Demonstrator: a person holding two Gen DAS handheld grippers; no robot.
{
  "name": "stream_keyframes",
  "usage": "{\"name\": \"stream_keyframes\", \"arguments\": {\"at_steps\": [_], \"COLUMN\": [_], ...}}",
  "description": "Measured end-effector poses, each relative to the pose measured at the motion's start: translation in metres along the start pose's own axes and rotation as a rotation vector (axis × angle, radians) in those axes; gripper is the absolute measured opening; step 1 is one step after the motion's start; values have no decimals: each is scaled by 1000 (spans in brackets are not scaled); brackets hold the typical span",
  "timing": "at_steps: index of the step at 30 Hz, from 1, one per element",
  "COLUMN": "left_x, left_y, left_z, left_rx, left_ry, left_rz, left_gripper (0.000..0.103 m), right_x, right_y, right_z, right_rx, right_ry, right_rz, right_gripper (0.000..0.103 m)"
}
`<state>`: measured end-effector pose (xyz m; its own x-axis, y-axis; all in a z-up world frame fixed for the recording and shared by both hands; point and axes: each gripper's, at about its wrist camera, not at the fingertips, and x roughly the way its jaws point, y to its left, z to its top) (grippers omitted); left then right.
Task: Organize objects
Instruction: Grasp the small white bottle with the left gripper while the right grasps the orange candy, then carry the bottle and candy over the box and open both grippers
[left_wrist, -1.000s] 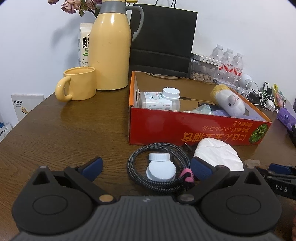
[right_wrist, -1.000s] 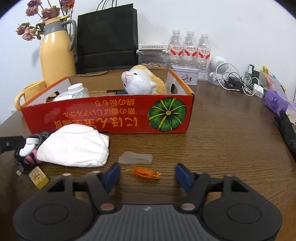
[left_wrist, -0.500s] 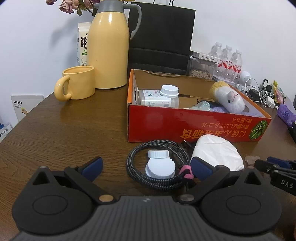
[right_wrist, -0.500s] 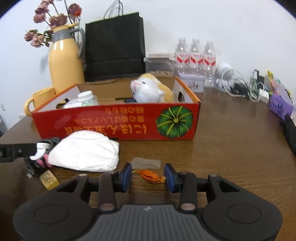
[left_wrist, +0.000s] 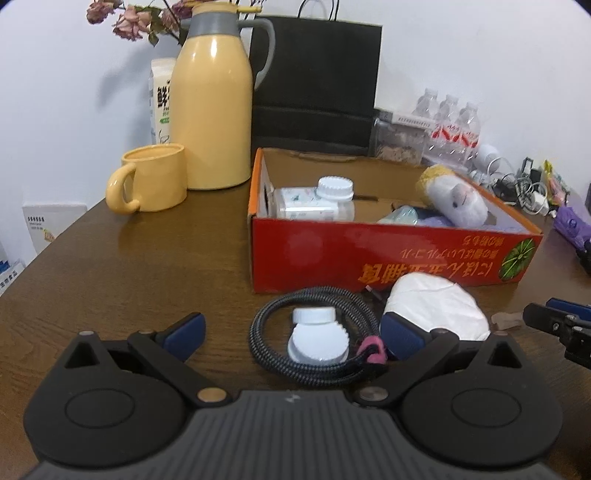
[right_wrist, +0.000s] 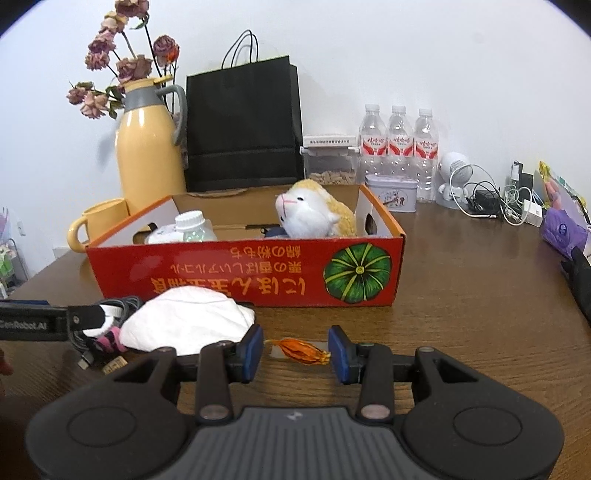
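Left wrist view: spread wide on the left gripper, gripping nothing, with coiled cable and white bottle lying between the jaws and white pouch just past the right-hand one. Right wrist view: on the right gripper, jaws just narrowed around the orange wrapper (gap showing on its left side, so not pinched yet). Reads as a pick under way; red box straight beyond the jaws, the likely destination.
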<state>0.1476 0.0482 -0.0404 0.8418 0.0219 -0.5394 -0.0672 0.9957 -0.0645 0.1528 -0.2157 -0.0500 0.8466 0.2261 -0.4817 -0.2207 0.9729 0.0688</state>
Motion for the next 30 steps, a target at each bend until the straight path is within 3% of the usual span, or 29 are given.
{"name": "stream_keyframes", "arguments": {"at_steps": [2,4,7,14,16,18,19,30], "left_x": [-2,0,6,23,27,29,29,2], "left_y": [-1,-3,-5,-9,-9,-8,-7,-8], "left_z": [1,3,6,12,12,11,11,12], "left_rx": [5,11,14,-2,-7,-25,-32,-32], "left_ry": [-27,-33,-14,50,65,82,81,-48], "left_rz": [-1,-1,-18,-17,-18,-29,-35,-35], "left_gripper": [93,72,54,49,43,29,29,29], "right_x": [-2,-4,-6,-9,-10,-10,-11,-11], "right_y": [0,1,1,2,2,2,2,3], "right_z": [0,1,1,1,1,0,0,1], "right_rx": [0,-2,-2,-6,-6,-7,-8,-10], "right_ry": [-10,-17,-25,-35,-37,-38,-39,-47], "right_rz": [8,14,21,32,35,36,37,44], "right_gripper": [38,38,38,38,38,38,38,38]}}
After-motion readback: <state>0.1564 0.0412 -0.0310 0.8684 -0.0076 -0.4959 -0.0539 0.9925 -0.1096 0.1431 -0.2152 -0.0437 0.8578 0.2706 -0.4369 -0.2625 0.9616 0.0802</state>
